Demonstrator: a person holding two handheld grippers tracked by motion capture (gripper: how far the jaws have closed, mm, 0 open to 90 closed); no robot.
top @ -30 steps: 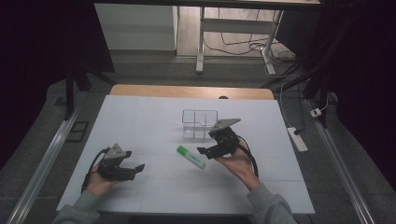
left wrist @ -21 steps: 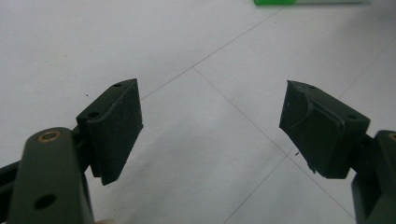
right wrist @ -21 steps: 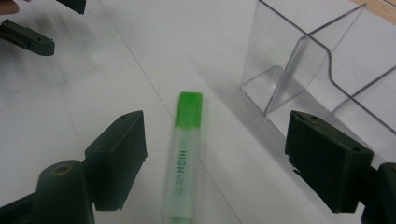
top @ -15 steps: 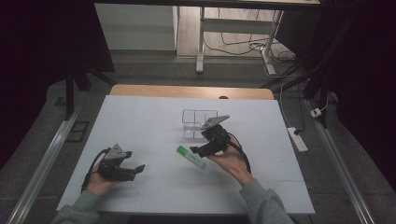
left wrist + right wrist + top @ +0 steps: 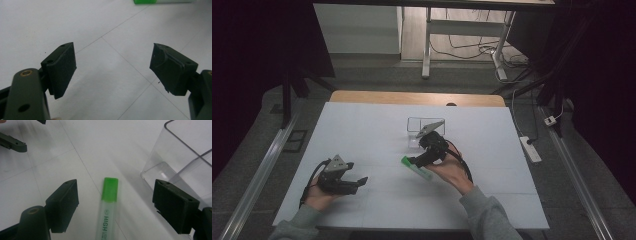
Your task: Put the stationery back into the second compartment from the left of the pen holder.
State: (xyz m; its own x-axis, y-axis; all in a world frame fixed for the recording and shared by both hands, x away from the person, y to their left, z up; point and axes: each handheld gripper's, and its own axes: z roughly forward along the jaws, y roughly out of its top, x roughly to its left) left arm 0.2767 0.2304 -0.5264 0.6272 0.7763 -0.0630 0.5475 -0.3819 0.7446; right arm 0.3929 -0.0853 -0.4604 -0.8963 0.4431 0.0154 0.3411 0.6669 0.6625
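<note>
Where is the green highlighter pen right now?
In the high view, the highlighter lies flat on the white table, right of centre, under the open right gripper and just before the clear box.

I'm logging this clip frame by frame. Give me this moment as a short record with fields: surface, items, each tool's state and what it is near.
surface: white table
items: green highlighter lying flat; clear plastic box beside it, apart
left tool: open, holding nothing, resting low over bare table
right tool: open, jaws either side of the highlighter, not closed on it
highlighter cap: green, pointing away from the right tool
box: looks empty
</note>
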